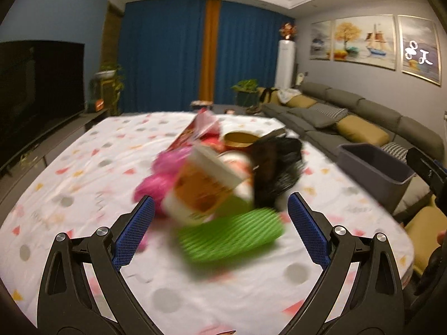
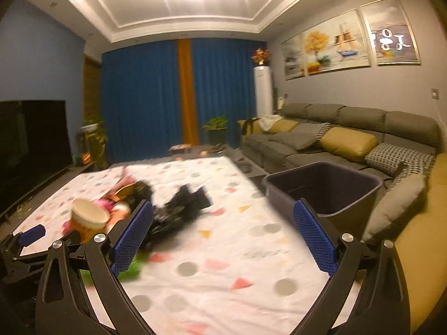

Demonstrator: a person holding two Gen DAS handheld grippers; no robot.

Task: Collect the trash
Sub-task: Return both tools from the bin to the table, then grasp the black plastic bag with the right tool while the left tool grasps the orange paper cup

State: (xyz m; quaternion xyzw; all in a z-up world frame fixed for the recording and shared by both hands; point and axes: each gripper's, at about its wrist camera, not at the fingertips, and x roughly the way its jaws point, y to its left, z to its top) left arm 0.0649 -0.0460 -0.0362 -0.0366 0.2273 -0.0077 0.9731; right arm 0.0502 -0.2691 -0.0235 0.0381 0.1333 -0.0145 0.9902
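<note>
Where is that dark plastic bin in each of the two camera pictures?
Left wrist view: the bin sits at the right edge, beyond the table, in front of the sofa.
Right wrist view: the bin is right of centre, just behind the right gripper's right finger.
Shared landmark: the blue curtain with the orange stripe.

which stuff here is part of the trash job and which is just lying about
For the job: paper cup, green corrugated sleeve, pink wrapper, black bag, bin.

Just there: sofa, television, curtains, paintings, plant.
</note>
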